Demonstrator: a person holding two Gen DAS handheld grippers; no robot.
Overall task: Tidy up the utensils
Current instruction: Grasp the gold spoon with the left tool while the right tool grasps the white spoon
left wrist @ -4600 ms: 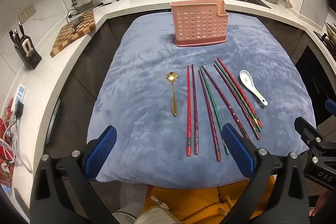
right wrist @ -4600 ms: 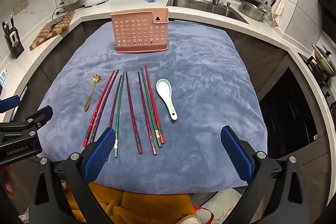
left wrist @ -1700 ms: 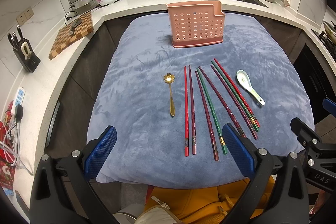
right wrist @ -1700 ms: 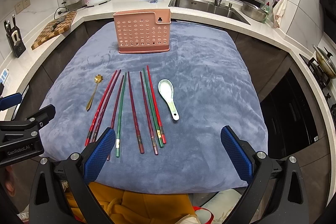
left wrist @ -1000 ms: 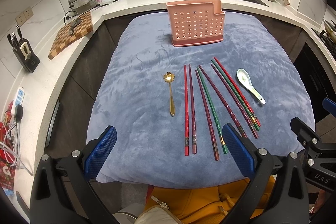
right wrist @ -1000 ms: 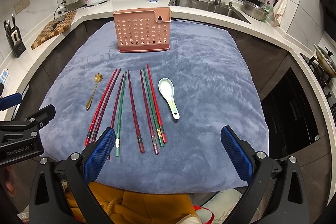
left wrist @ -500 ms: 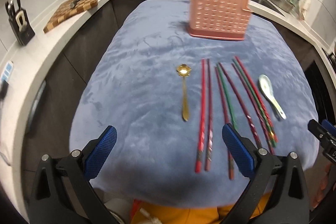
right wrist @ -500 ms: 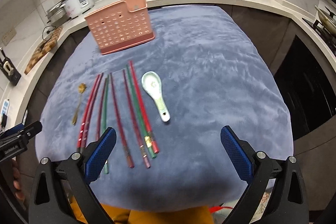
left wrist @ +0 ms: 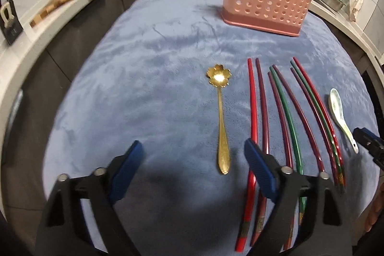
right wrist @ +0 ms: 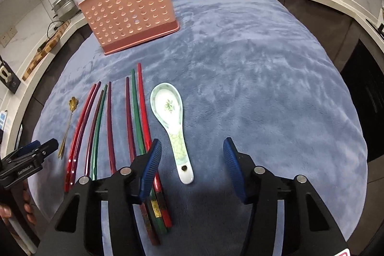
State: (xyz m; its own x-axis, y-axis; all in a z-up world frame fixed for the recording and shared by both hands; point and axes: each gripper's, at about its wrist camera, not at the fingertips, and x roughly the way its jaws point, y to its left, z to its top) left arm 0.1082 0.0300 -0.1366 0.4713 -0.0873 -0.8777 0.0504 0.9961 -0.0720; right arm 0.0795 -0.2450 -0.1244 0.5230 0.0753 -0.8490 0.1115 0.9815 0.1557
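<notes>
Between the left tongs (left wrist: 192, 161) lies a polished gold metal spoon (left wrist: 220, 116), between the right tongs (right wrist: 190, 162) a glazed, crackled ceramic spoon (right wrist: 171, 119), beside glossy lacquered chopsticks (right wrist: 141, 109), all on matt plush cloth (right wrist: 252, 78); ahead, a smooth perforated plastic caddy (right wrist: 129, 13).

The blue cloth (left wrist: 144, 78) lies bare to the left of the gold spoon (left wrist: 220, 112), and wide open to the right of the ceramic spoon (right wrist: 171, 126). Between the two spoons the chopsticks (left wrist: 283, 112) crowd the surface in a row (narrow gaps, some pairs touching). The left gripper (left wrist: 192, 160), jaws closing, straddles the gold spoon's handle end; its right finger overlaps the nearest red chopstick. The right gripper (right wrist: 192, 161), also closing, brackets the ceramic spoon's handle. The pink caddy (right wrist: 129, 13) stands upright at the far end, with bare cloth before it.
</notes>
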